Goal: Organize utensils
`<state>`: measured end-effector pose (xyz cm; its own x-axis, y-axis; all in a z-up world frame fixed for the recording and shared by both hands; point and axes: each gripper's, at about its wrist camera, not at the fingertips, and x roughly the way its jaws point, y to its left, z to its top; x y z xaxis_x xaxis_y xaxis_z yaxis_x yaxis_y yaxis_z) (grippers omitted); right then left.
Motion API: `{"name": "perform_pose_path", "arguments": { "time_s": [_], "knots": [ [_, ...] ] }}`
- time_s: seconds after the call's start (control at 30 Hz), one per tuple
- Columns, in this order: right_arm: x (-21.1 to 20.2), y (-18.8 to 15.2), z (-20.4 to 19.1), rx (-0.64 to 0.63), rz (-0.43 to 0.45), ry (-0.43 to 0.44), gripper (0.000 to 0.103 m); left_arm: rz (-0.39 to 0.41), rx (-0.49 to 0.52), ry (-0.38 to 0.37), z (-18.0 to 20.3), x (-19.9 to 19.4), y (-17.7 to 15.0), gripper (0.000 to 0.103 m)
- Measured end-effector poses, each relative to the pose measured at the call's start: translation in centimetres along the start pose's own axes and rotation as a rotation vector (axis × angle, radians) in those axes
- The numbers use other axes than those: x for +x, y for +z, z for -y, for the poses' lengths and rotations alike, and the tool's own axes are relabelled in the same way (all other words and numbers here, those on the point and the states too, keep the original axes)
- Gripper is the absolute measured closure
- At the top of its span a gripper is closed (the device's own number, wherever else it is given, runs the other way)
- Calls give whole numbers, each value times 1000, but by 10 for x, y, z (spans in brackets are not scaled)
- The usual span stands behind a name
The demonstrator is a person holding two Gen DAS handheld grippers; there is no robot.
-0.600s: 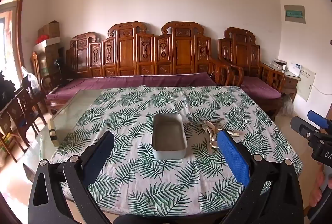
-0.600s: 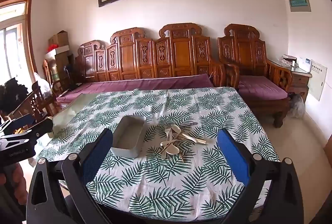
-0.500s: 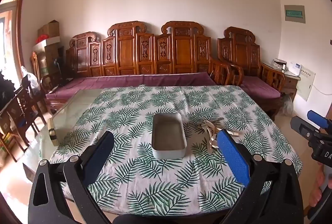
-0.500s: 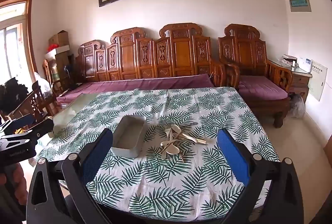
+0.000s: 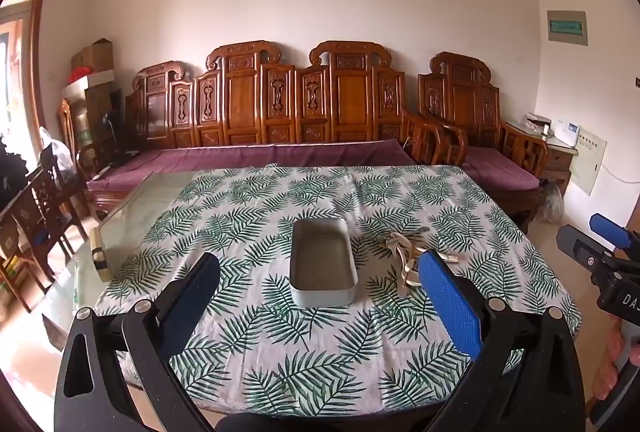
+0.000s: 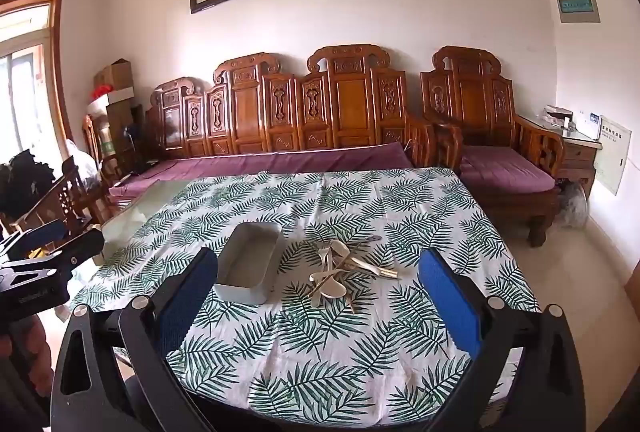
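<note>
On the leaf-print tablecloth (image 5: 320, 364), a pile of pale utensils (image 6: 344, 272) is lying just beside an empty grey tin (image 5: 323, 266). Left gripper (image 5: 320, 300) and right gripper (image 6: 318, 296) are being held wide apart above the near edge, gripping nothing.

Pale utensil pile (image 6: 344, 272) just right of grey tray (image 6: 249, 264) on leaf-print tablecloth (image 6: 320, 352)

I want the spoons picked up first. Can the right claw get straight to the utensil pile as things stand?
Probably yes. The right claw is open and empty, the utensil pile lies ahead of it on the tablecloth, and the grey tray sits off to the left.
</note>
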<state>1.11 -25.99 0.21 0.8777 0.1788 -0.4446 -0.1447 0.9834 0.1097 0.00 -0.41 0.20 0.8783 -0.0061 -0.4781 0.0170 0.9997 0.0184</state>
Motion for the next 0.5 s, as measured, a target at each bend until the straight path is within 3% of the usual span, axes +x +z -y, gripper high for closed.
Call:
{"name": "perform_pose_path", "arguments": {
  "time_s": [0.5],
  "knots": [
    [0, 0, 0, -1, 2, -3, 2, 2, -4, -1, -2, -1, -1, 7]
  ]
}}
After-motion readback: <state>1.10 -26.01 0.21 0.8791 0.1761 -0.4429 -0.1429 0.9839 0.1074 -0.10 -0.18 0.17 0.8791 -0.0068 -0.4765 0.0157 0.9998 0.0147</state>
